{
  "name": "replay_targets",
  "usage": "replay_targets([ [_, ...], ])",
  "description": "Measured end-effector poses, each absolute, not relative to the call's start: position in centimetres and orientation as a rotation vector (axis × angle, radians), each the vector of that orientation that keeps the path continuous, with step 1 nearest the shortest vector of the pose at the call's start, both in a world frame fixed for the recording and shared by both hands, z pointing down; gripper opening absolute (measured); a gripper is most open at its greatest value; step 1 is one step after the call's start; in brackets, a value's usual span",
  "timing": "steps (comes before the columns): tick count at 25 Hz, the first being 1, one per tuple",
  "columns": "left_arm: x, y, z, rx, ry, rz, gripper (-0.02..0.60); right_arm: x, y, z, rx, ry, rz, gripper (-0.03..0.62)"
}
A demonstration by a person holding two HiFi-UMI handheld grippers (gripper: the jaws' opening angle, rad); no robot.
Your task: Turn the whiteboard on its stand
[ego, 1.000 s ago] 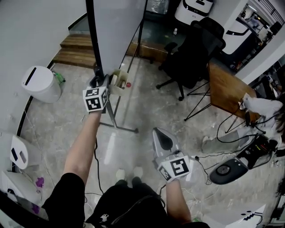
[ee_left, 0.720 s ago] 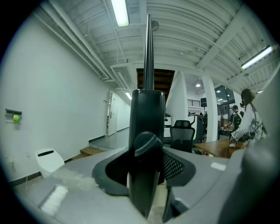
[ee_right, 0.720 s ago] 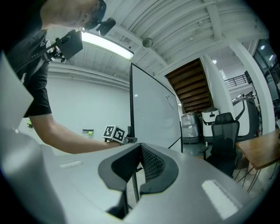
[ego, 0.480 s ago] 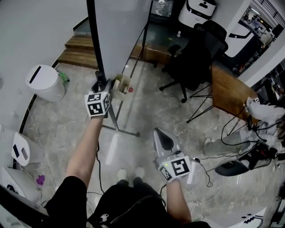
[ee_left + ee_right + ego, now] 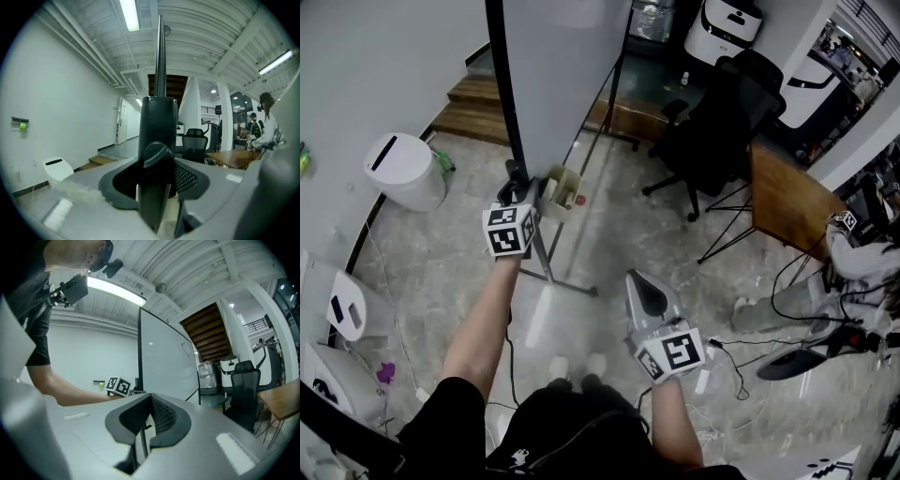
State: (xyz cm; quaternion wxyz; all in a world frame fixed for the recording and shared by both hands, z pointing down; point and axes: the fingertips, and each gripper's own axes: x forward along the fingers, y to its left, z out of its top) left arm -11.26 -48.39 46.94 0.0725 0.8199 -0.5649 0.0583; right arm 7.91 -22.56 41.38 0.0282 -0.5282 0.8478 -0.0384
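The whiteboard (image 5: 567,66) stands upright on its wheeled stand (image 5: 567,283), seen almost edge-on, with a black side post (image 5: 504,84). My left gripper (image 5: 517,178) is shut on that post just above the pen tray (image 5: 562,192). In the left gripper view the post (image 5: 159,136) and its round knob (image 5: 157,154) fill the gap between the jaws of the left gripper (image 5: 157,187). My right gripper (image 5: 645,292) hangs free over the floor, shut and holding nothing. The right gripper view shows the board (image 5: 164,357) ahead and the left gripper's marker cube (image 5: 118,385).
A white bin (image 5: 403,171) stands left of the stand near wooden steps (image 5: 478,108). A black office chair (image 5: 712,141) and a wooden table (image 5: 792,202) are to the right. Cables (image 5: 750,366) lie on the floor. A person (image 5: 265,126) stands at far right.
My left gripper has shifted right and nearer in the head view with the post in its jaws, and the board's face has swung a little. The right gripper has hardly moved.
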Motion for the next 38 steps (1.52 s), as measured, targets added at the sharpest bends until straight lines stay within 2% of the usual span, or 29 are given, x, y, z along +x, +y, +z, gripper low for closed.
replay_targets([
  [28, -12.5, -40.4, 47.1, 2.457, -1.729, 0.192, 0.192, 8.4, -20.3, 39.8, -1.583, 2.614, -0.061, 0.006],
  [38, -12.6, -40.5, 46.3, 2.525, -1.703, 0.179, 0.212, 8.1, -20.6, 39.6, -1.588, 2.609, -0.045, 0.006],
])
